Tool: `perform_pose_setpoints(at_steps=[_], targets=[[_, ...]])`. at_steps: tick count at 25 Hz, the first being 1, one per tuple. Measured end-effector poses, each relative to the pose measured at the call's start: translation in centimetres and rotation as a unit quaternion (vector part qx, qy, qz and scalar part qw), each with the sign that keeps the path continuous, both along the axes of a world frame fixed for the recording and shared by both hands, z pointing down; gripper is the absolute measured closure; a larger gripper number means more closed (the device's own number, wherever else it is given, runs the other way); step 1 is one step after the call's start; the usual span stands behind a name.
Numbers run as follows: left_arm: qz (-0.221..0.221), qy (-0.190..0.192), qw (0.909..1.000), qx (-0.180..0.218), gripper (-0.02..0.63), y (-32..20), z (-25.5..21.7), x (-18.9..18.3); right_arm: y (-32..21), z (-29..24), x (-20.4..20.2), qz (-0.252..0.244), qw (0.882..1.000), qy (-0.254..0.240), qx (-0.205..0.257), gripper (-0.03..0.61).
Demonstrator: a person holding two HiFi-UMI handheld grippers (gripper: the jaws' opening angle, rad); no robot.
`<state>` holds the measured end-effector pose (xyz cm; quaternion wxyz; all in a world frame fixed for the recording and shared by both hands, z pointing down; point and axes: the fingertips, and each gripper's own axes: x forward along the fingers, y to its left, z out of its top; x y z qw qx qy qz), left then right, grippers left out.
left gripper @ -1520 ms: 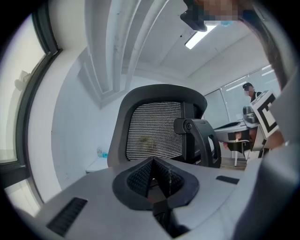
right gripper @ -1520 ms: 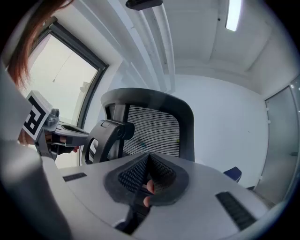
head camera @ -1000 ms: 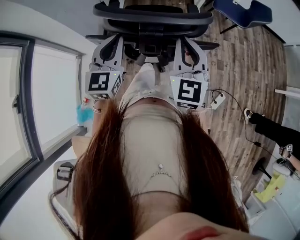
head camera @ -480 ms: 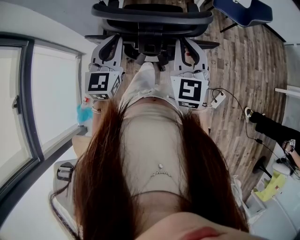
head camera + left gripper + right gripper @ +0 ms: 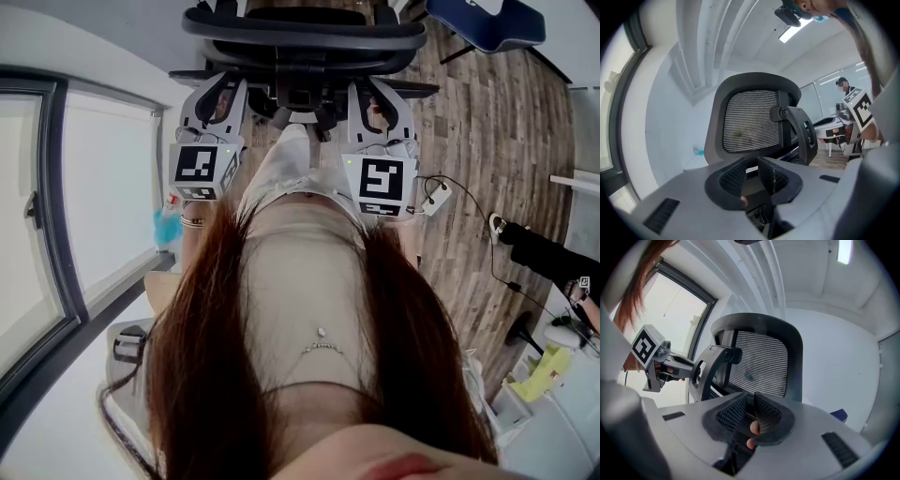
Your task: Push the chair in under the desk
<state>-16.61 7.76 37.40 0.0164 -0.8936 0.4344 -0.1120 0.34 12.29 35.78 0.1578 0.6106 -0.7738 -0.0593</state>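
- the chair [image 5: 305, 37] stands straight ahead of the person, at the top of the head view, on the wooden floor [image 5: 487, 141]; which surface is the desk, i cannot tell for sure.
- its backrest [image 5: 750, 122] faces both cameras, with the wide side running left to right, so i judge the push must go forward, away from the body.
- it looks like an office chair with a black frame, a grey mesh back and a dark armrest [image 5: 801, 131].
- the left gripper [image 5: 218, 89] and the right gripper [image 5: 375, 94] sit low behind the backrest, one at each side of its middle support, about equally near.
- each pair of jaws stands a little apart, with only a narrow gap, and nothing is clamped.
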Motion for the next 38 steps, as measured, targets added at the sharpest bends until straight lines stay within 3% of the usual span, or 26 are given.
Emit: perform_pose_setpoints(at_steps=[15, 30, 38], targets=[[0.023, -0.035, 0.9991, -0.002, 0.471, 0.4, 0.4, 0.5, 0.1, 1.7, 0.4, -0.015, 0.999, 0.017, -0.039, 0.449], [0.038, -0.048, 0.9981, -0.008, 0.423, 0.7, 0.7, 0.7, 0.1, 2.6, 0.3, -0.025, 0.998, 0.028, -0.053, 0.403], [0.056, -0.089, 0.9944, 0.006, 0.396, 0.9, 1.1, 1.0, 0.2, 3.1, 0.3, -0.027, 0.997, 0.048, -0.06, 0.373]])
